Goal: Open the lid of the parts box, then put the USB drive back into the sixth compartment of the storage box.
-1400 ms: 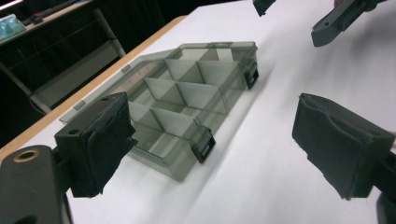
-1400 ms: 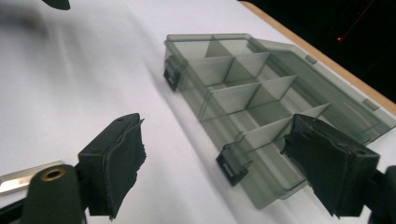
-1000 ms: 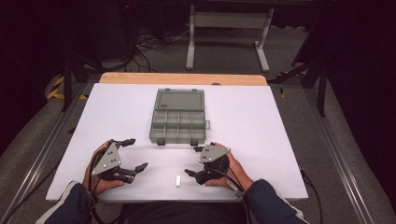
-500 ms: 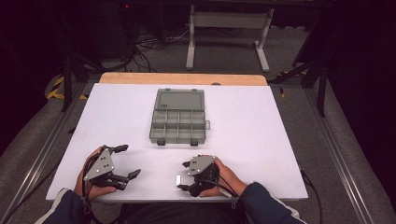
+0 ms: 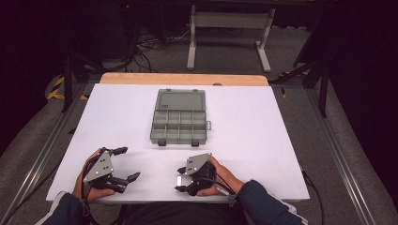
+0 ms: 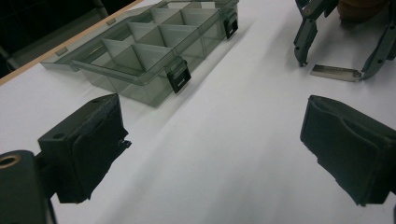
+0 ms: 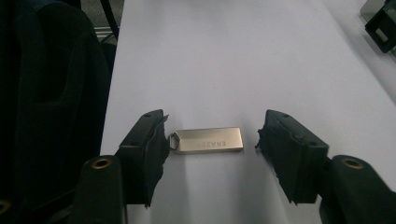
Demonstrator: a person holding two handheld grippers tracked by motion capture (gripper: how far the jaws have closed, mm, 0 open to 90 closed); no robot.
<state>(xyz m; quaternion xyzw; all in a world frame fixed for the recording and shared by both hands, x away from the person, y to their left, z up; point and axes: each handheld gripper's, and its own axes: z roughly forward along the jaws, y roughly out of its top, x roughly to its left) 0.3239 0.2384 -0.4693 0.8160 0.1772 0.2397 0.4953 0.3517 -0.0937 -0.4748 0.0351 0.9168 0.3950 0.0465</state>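
Right hand-held gripper (image 7: 212,140), its jaws just closing, straddles a metal USB stick (image 7: 208,140) lying on the white worktop (image 5: 263,140), not yet gripping; left hand-held gripper (image 5: 123,164), at nine o'clock, gapes wide.

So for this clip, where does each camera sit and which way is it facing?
High view: above the person's side, looking forward and down on the white table; forearms, left gripper, right gripper show.
Left gripper view: rides the left gripper, faces the organizer box; own fingers flank the frame.
Right gripper view: rides the right gripper, faces the metal USB stick between its fingers, jaws just closing.
All three views share the stick.
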